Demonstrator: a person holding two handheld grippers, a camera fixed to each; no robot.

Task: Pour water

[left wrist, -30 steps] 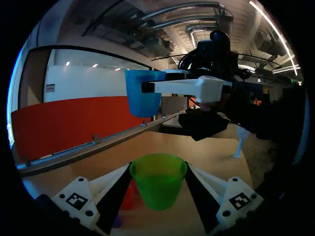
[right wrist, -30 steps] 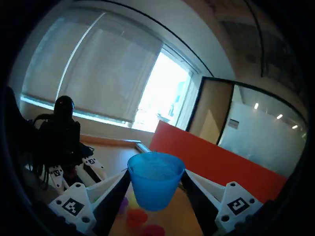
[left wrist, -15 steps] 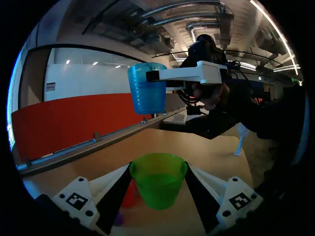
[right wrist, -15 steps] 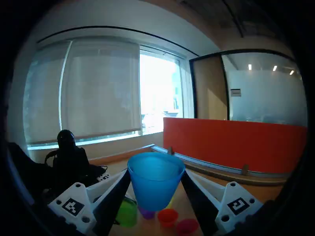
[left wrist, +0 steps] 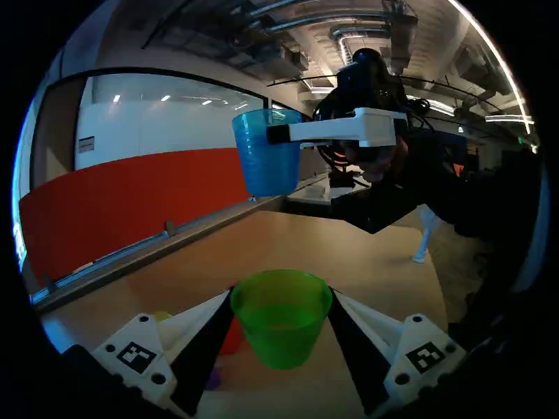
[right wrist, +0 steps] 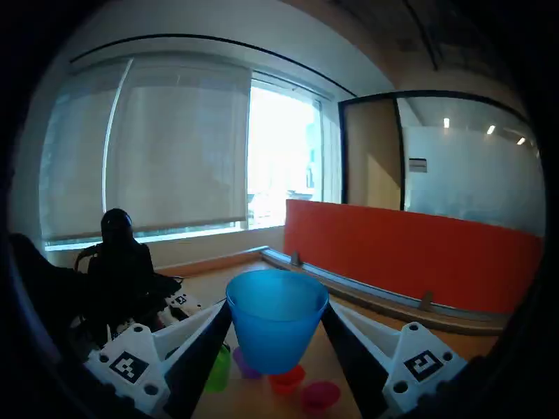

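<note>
**Two cups aloft, both upright**

At the left of my left gripper view an orange partition (left wrist: pixel 126 202) runs along the far edge of the wooden table (left wrist: pixel 363 258). My left gripper (left wrist: pixel 281 302) pinches the green cup (left wrist: pixel 281 332), one finger pressed on each side, the cup upright above the table. I cannot tell whether there is water in it. Just behind one finger a small red cup (left wrist: pixel 233 340) stands on the table. Higher and farther off, my right gripper (left wrist: pixel 265 140) carries the blue cup (left wrist: pixel 264 171), also upright and well apart from the green one. To its right my hand (left wrist: pixel 381 157) grips the handle.

In my right gripper view the left gripper shows low on the left with the green cup beside it, under a bright window (right wrist: pixel 279 160). Next comes a purple cup (right wrist: pixel 243 362) on the table. In the middle the blue cup sits clamped between my right fingers, rim level. Below it, to the right, are the red cup and a pink cup (right wrist: pixel 320 397), with the partition beyond.
</note>
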